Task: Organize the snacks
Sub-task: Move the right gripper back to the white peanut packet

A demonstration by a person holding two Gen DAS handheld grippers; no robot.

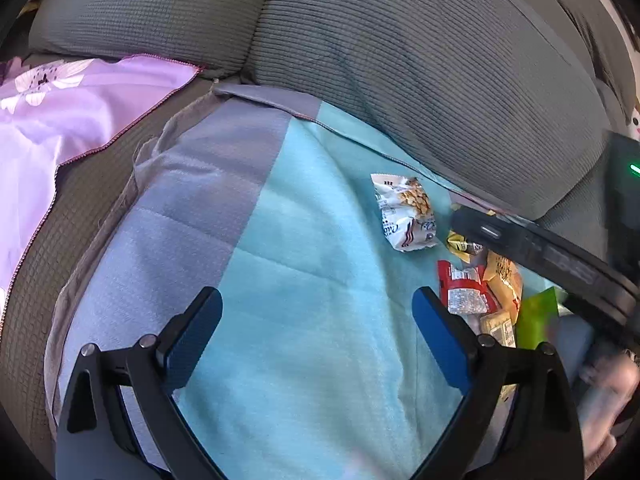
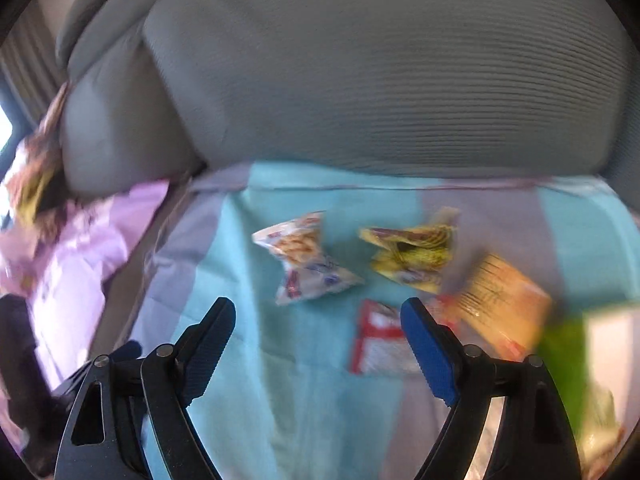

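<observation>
Small snack packets lie on a blue and grey blanket [image 1: 280, 264] on a sofa. In the left wrist view a white packet [image 1: 404, 212] lies apart, with a red packet [image 1: 464, 288], an orange packet [image 1: 504, 280], a yellow packet [image 1: 460, 244] and a green packet [image 1: 536, 316] clustered to its right. My left gripper [image 1: 318, 304] is open and empty over bare blanket, left of the cluster. The right wrist view is blurred: the white packet [image 2: 304, 260], yellow packet [image 2: 412, 256], orange packet [image 2: 496, 300] and red packet [image 2: 380, 340] lie ahead. My right gripper [image 2: 320, 312] is open and empty above them.
Grey back cushions [image 1: 400, 72] rise behind the blanket. A pink floral cloth [image 1: 60, 120] lies on the seat to the left. The right gripper's black body [image 1: 552, 256] reaches in over the cluster. A pale object [image 2: 612, 340] sits at the far right.
</observation>
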